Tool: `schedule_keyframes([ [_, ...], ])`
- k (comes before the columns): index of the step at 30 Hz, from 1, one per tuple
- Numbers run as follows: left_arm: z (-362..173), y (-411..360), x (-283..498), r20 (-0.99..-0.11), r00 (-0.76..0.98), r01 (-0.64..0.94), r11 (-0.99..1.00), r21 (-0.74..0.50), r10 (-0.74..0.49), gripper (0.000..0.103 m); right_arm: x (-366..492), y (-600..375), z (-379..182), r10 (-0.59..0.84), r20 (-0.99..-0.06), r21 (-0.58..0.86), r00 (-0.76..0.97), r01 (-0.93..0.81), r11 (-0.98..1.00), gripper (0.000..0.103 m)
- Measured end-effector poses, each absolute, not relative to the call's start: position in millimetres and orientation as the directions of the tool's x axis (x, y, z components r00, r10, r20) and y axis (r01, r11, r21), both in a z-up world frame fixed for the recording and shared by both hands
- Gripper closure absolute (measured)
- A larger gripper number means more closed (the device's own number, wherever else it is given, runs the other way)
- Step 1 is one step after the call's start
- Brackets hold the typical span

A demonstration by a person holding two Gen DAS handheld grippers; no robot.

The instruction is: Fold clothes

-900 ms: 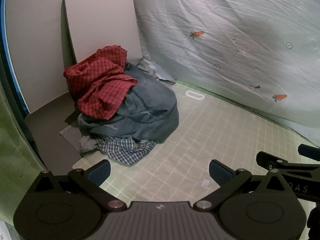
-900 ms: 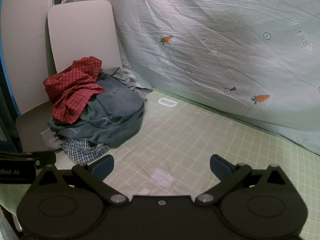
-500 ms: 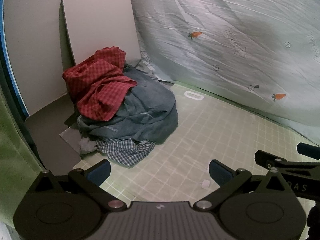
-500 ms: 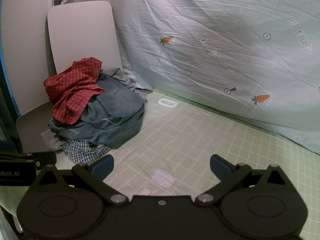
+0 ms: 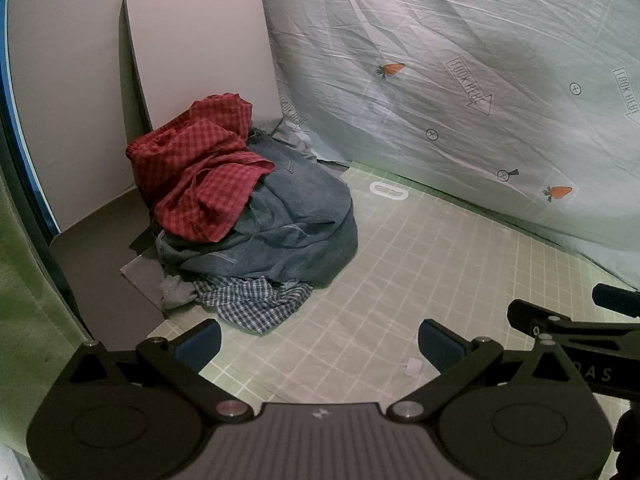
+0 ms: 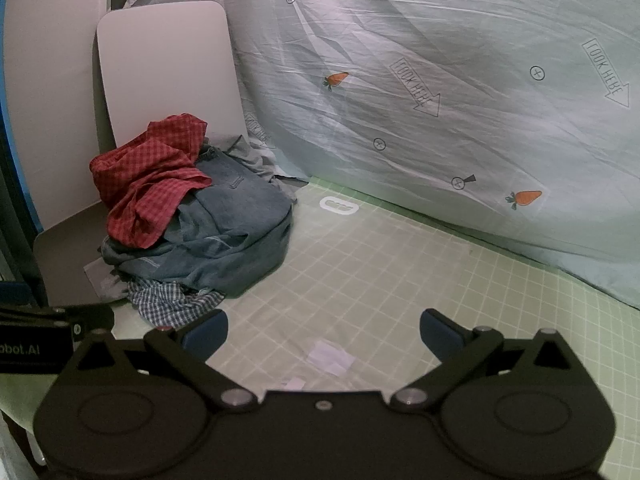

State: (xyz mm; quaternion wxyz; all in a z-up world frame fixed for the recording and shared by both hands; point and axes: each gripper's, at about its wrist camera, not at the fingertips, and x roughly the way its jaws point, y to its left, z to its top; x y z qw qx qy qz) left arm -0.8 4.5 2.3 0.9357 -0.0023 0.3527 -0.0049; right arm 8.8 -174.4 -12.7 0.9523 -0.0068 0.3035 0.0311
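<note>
A heap of clothes lies at the far left of the green grid mat (image 5: 420, 280) (image 6: 400, 272). On top is a red checked garment (image 5: 200, 176) (image 6: 148, 188); under it lies blue denim (image 5: 288, 232) (image 6: 236, 232), and a blue-white plaid piece (image 5: 256, 304) (image 6: 172, 300) sticks out at the front. My left gripper (image 5: 320, 344) is open, a short way in front of the heap, with nothing between its fingers. My right gripper (image 6: 324, 330) is open too, over bare mat to the right of the heap. Its tip (image 5: 560, 324) shows at the right edge of the left wrist view.
A grey board (image 5: 200, 48) (image 6: 168, 68) leans upright behind the heap, and another lies flat to its left. A pale sheet with carrot prints (image 5: 460, 100) (image 6: 440, 120) hangs along the back. Small white paper scraps (image 6: 330, 356) (image 5: 412, 368) lie on the mat near the grippers.
Both views have shifted only slightly; the heap sits a touch further left in the left wrist view. Both grippers stay open and nothing has been touched.
</note>
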Motion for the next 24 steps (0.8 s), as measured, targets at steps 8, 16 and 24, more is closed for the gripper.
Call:
schedule_keyframes([
  [8, 3, -1, 1, -0.644, 0.765, 0.029, 0.999, 0.038, 0.002, 0.000, 8, -171, -14, 0.053, -0.583, 0.005, 0.811, -0.062, 0.998, 0.000],
  [16, 8, -2, 9, -0.622, 0.783, 0.052, 0.997, 0.049, -0.010, 0.000, 6, -170, -17, 0.054, -0.587, 0.012, 0.808, -0.058, 0.998, 0.000],
  [24, 13, 2, 20, -0.597, 0.802, 0.056, 0.993, 0.102, 0.017, 0.000, 4, -170, -20, 0.062, -0.597, 0.020, 0.800, -0.063, 0.998, 0.000],
])
